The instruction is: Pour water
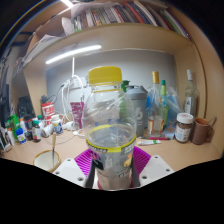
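Note:
A clear plastic bottle point(108, 125) with a yellow cap and a yellow label stands upright between my fingers, lifted in front of the desk. My gripper point(110, 172) is shut on the bottle's lower body, with the purple pads point(86, 160) pressing on both sides. A pale round cup point(46, 158) sits on the wooden desk to the left of the fingers, its rim showing.
The desk's back is crowded: small bottles and jars point(30, 128) at left, tall bottles point(158, 100) and a brown mug point(203, 130) at right, a jar point(184, 127) beside it. A bookshelf point(120, 15) hangs overhead.

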`<action>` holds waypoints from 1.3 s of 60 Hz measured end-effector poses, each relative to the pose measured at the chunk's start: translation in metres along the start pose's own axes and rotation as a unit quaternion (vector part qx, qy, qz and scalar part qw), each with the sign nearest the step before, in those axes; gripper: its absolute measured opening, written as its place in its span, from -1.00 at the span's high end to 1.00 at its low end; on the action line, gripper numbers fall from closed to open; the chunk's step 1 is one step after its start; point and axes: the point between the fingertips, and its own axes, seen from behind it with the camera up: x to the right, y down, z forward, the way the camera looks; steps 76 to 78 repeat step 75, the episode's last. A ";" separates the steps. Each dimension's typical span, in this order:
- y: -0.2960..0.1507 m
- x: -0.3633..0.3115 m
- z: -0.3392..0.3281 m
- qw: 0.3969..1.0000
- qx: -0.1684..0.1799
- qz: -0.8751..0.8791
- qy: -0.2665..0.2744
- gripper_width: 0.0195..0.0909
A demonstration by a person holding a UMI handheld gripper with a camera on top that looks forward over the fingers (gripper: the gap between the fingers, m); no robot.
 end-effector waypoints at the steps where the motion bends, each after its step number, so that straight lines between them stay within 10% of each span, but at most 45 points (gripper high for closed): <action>1: 0.000 0.000 0.000 1.000 0.001 -0.001 -0.001 0.03; 19: 0.001 -0.002 -0.001 1.000 -0.010 -0.010 -0.008 -0.14; 26: 0.011 0.003 -0.009 0.998 -0.058 -0.019 0.004 -0.81; 78: -0.039 -0.063 -0.317 0.992 -0.106 0.003 0.063 -0.81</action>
